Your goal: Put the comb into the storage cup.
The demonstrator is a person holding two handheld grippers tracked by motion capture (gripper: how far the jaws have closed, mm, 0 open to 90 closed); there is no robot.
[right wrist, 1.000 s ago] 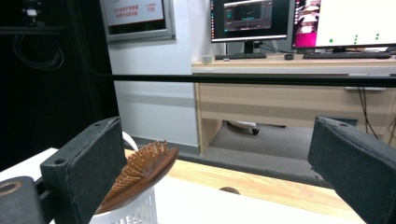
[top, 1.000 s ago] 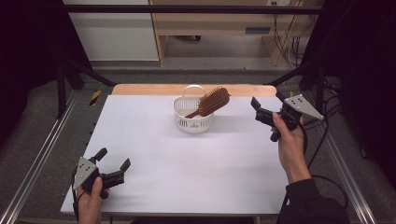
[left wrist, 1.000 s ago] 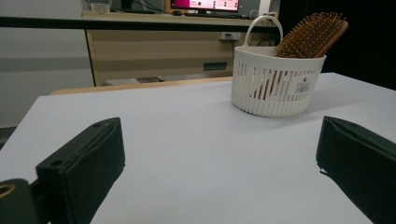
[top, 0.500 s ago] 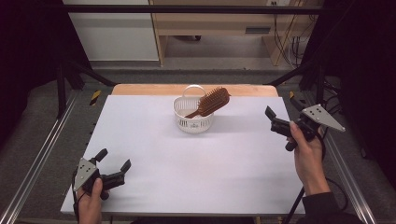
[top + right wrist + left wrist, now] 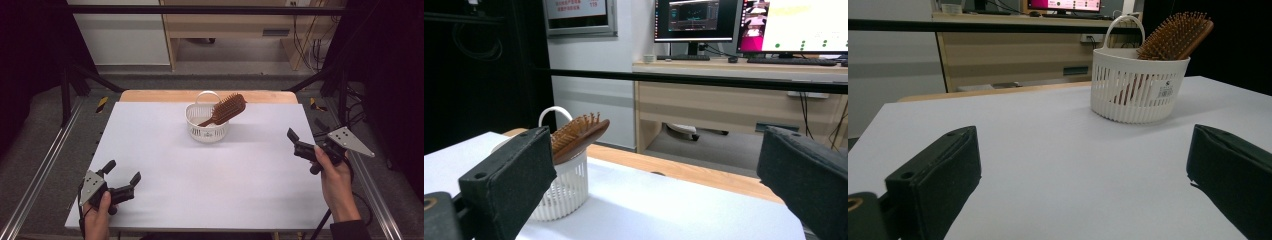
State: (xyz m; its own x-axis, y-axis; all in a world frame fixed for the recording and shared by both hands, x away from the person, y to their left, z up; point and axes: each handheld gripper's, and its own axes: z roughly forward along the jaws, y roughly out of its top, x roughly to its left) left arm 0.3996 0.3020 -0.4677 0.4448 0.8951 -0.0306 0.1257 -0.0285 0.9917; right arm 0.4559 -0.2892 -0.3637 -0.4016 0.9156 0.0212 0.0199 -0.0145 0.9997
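**Brush in basket, both grippers empty**

At the far middle of the white table (image 5: 165, 150) stood one white slatted basket (image 5: 207, 127) with a loop handle, and in it rested one brown wooden hairbrush (image 5: 226, 110). The brush leaned rather than lay flat: in the high view its long axis ran on a slant, the handle down inside the basket toward the left, the bristled head rising over the rim toward the far right. In the left gripper view the hairbrush (image 5: 1175, 37) head stuck out above the basket (image 5: 1138, 85) rim with its bristles facing the camera.

Two grippers were on show, one in each hand, both well apart from the basket. The left gripper (image 5: 121, 179) sat low at the near left corner of the table, its jaws spread wide with nothing between them. The right gripper (image 5: 292, 141) was held at the right edge, jaws likewise parted and empty, aimed toward the basket (image 5: 561, 192) and the hairbrush (image 5: 579, 137).
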